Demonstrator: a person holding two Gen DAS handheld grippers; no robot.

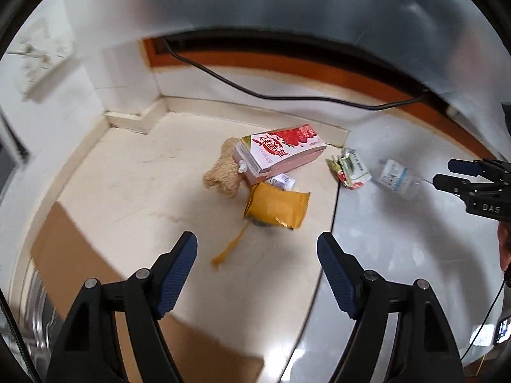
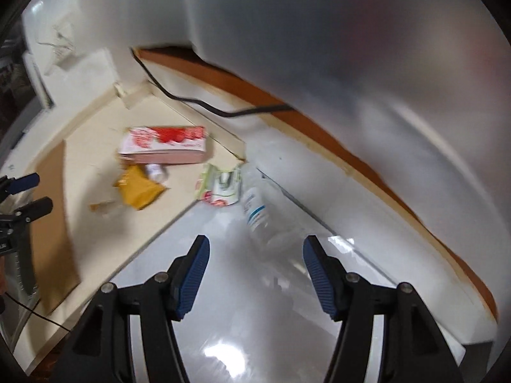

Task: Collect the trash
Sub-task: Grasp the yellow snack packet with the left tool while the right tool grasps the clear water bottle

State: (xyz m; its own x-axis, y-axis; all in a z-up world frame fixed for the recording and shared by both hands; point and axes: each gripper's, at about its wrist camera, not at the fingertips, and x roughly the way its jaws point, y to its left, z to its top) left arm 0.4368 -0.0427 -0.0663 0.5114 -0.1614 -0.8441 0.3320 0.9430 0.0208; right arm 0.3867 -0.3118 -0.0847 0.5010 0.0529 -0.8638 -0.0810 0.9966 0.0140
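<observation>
Trash lies on the floor in a corner. A pink strawberry milk carton lies on its side. A yellow snack bag lies just in front of it, with a torn yellow strip. A crushed green and red carton and a clear plastic bottle lie to the right. My left gripper is open and empty, above the floor short of the yellow bag. My right gripper is open and empty, just short of the bottle; it also shows in the left wrist view.
A tan fuzzy thing sits left of the milk carton. A small white labelled item lies under the carton's edge. A black cable runs along the wall. A brown cardboard sheet lies on the floor at left. White walls close the corner.
</observation>
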